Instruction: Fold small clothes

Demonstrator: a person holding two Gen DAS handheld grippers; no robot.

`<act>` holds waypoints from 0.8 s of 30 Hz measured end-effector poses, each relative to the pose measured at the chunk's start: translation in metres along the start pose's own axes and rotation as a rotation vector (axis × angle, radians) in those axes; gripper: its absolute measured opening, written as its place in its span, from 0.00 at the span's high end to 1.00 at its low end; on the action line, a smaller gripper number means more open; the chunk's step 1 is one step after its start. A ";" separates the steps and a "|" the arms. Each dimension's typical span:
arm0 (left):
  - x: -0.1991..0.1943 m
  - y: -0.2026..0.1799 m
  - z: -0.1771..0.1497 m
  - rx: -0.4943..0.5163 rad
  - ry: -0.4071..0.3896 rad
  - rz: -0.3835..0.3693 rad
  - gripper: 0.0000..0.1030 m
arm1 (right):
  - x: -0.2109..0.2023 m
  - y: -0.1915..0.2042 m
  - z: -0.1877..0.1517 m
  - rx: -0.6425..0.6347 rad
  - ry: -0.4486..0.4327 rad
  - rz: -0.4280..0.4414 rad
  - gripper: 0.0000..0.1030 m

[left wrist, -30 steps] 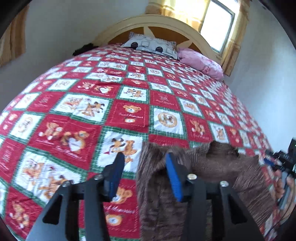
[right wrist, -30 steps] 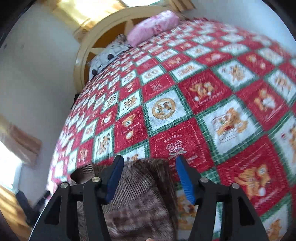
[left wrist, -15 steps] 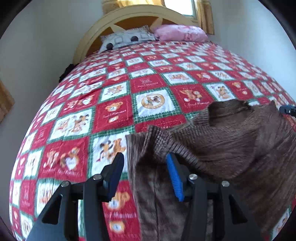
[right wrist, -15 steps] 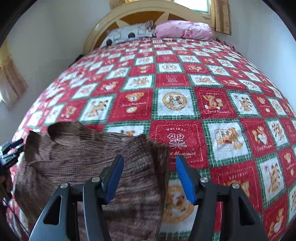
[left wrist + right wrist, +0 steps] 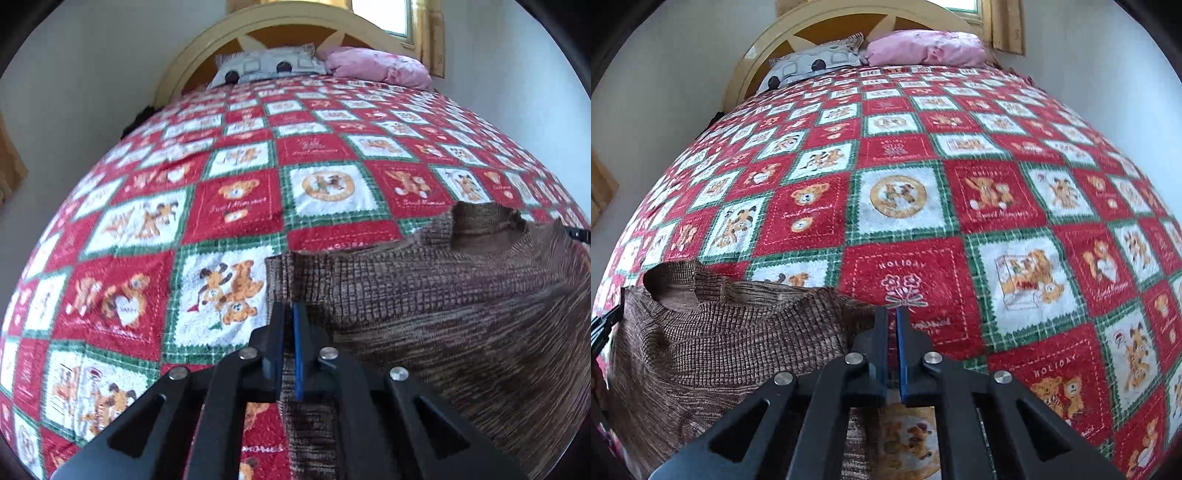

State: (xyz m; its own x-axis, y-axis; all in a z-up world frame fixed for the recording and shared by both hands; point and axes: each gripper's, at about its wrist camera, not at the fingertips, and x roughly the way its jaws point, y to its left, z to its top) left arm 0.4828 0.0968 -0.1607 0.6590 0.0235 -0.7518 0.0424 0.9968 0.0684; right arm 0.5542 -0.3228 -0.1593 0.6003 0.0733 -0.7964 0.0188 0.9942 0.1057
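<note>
The bed (image 5: pixel 129 229), under its red, green and white teddy-bear quilt, carries a small brown knitted sweater (image 5: pixel 461 314) spread near the foot end, well apart from the grey pillow (image 5: pixel 266 66) and the pink pillow (image 5: pixel 373 66) by the headboard. Its open neck hole points toward the headboard, and in the right wrist view the sweater (image 5: pixel 720 343) fills the lower left, its shoulder line running across toward the fingers.

The step in hand looks like taking the two upper corners for a first fold. To do it well, I judge both grips should bite the knit deep enough that the loose weave does not slide out, the two hands should rise together so the shoulder line stays straight, and the cloth should be carried over evenly so that edge meets edge without dragging the quilt up with it.

The left gripper (image 5: pixel 289 325) has just been closing and now pinches the sweater's left edge: brown knit runs up between its fingers (image 5: pixel 297 354), near the shoulder corner, with the body of the garment stretching away to the right of them. The right gripper (image 5: pixel 892 332) has also just been closing, and its fingers (image 5: pixel 903 354) stand drawn together at the sweater's opposite edge. Knit reaches their left side, but whether cloth is truly caught between them I cannot tell; quilt shows beneath.
</note>
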 end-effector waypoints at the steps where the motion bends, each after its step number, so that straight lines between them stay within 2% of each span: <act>1: -0.001 -0.001 0.000 0.000 -0.001 0.000 0.94 | -0.001 0.001 0.000 -0.006 -0.002 0.014 0.96; 3: -0.002 -0.002 -0.001 0.005 0.004 -0.001 0.94 | -0.008 0.006 0.000 -0.019 -0.017 0.041 0.95; 4: -0.001 -0.004 -0.002 0.018 0.004 0.014 0.94 | -0.012 0.010 0.001 -0.030 -0.029 0.050 0.83; 5: 0.000 -0.006 -0.004 0.031 0.003 0.027 0.94 | -0.016 0.016 0.002 -0.045 -0.041 0.061 0.62; 7: 0.000 -0.007 -0.005 0.040 -0.006 0.041 0.94 | -0.022 0.031 0.003 -0.095 -0.047 0.125 0.48; 9: 0.001 -0.004 -0.005 0.028 -0.007 0.038 0.93 | -0.020 0.052 0.002 -0.157 -0.009 0.189 0.48; 13: 0.001 -0.001 -0.005 0.013 -0.007 0.037 0.91 | -0.003 0.096 -0.012 -0.329 0.088 0.200 0.48; 15: 0.002 -0.002 -0.006 0.016 -0.008 0.041 0.91 | 0.004 0.112 -0.021 -0.399 0.111 0.195 0.49; 16: 0.002 -0.003 -0.007 0.021 -0.010 0.046 0.91 | 0.006 0.118 -0.025 -0.440 0.095 0.159 0.59; 17: 0.002 -0.004 -0.008 0.024 -0.010 0.049 0.91 | 0.006 0.124 -0.027 -0.464 0.090 0.148 0.83; 18: 0.002 -0.005 -0.008 0.028 -0.011 0.055 0.91 | 0.005 0.127 -0.026 -0.461 0.095 0.172 0.96; 21: 0.002 -0.006 -0.009 0.028 -0.015 0.074 0.90 | 0.002 0.133 -0.021 -0.465 0.068 0.104 0.97; 24: 0.001 -0.006 -0.012 0.023 -0.018 0.104 0.87 | 0.000 0.123 -0.006 -0.392 0.024 0.039 0.97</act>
State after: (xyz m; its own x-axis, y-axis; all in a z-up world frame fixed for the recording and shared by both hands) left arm 0.4741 0.0916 -0.1694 0.6739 0.1252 -0.7281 -0.0095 0.9869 0.1609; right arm 0.5517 -0.2003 -0.1502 0.5756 0.1085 -0.8105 -0.3130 0.9449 -0.0958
